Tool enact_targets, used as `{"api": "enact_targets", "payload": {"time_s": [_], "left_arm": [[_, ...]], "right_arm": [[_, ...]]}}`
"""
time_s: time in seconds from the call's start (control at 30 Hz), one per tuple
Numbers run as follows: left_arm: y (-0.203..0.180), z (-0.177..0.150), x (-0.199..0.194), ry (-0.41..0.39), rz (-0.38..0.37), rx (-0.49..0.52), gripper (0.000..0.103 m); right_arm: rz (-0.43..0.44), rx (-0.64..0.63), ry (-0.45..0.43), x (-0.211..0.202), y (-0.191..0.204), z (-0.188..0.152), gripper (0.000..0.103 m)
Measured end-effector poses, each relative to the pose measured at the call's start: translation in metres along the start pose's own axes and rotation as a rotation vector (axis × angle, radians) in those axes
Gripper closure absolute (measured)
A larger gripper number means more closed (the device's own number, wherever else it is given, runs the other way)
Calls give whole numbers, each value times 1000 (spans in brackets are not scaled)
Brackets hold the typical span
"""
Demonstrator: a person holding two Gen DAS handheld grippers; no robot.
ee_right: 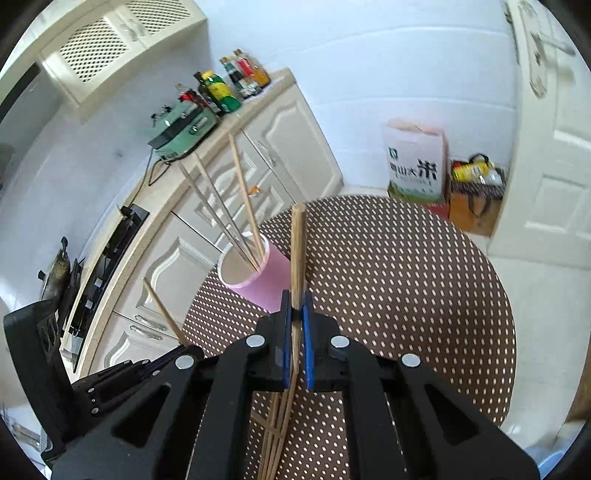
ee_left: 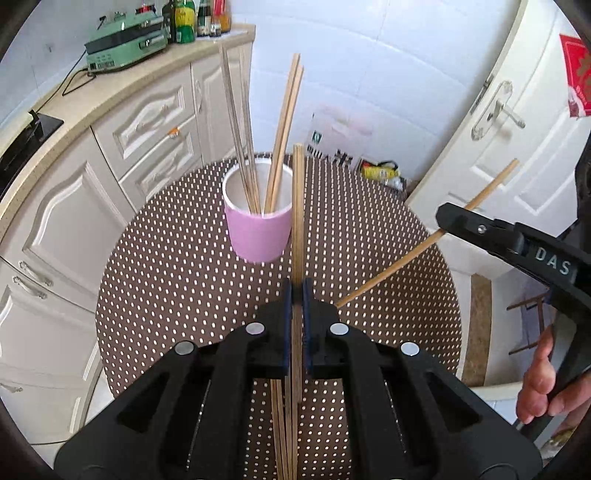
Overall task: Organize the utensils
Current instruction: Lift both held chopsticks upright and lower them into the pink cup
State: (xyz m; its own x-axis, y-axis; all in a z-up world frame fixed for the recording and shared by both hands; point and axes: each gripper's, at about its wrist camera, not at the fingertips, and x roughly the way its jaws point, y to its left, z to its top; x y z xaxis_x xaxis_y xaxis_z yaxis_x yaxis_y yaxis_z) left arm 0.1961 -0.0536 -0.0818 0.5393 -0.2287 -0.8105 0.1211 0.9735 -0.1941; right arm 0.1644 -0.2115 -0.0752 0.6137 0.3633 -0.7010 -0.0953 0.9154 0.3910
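Observation:
A pink cup (ee_left: 258, 236) stands on the round dotted table (ee_left: 166, 280) and holds several thin skewers and wooden chopsticks (ee_left: 284, 122). My left gripper (ee_left: 297, 291) is shut on a wooden chopstick (ee_left: 297, 206) that sticks up just right of the cup. At the right, my right gripper (ee_left: 441, 227) is shut on another chopstick (ee_left: 399, 266), held slanted above the table. In the right wrist view, the right gripper (ee_right: 296, 302) pinches its chopstick (ee_right: 297, 251) right of the cup (ee_right: 264, 288). The left gripper (ee_right: 184, 347) shows at lower left. Loose chopsticks (ee_right: 277, 424) lie on the table below.
Cream cabinets (ee_left: 122, 155) and a counter with a green appliance (ee_left: 125, 44) and bottles (ee_left: 184, 18) run along the left. A white door (ee_left: 517, 129) stands at the right. A rice bag (ee_right: 415, 162) and a yellow bag (ee_right: 476, 170) sit on the floor. A person's hand (ee_left: 543, 380) holds the right gripper.

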Motion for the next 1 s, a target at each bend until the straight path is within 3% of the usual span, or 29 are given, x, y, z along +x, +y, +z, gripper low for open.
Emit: {"api": "enact_targets", "payload": {"time_s": [0.63, 1.0], "left_arm": [[28, 76, -54, -203, 12, -57, 98], [45, 120, -64, -301, 40, -104, 98]], "right_arm": [[60, -140, -123, 0, 50, 70, 99], [60, -204, -111, 12, 59, 89, 99]]}}
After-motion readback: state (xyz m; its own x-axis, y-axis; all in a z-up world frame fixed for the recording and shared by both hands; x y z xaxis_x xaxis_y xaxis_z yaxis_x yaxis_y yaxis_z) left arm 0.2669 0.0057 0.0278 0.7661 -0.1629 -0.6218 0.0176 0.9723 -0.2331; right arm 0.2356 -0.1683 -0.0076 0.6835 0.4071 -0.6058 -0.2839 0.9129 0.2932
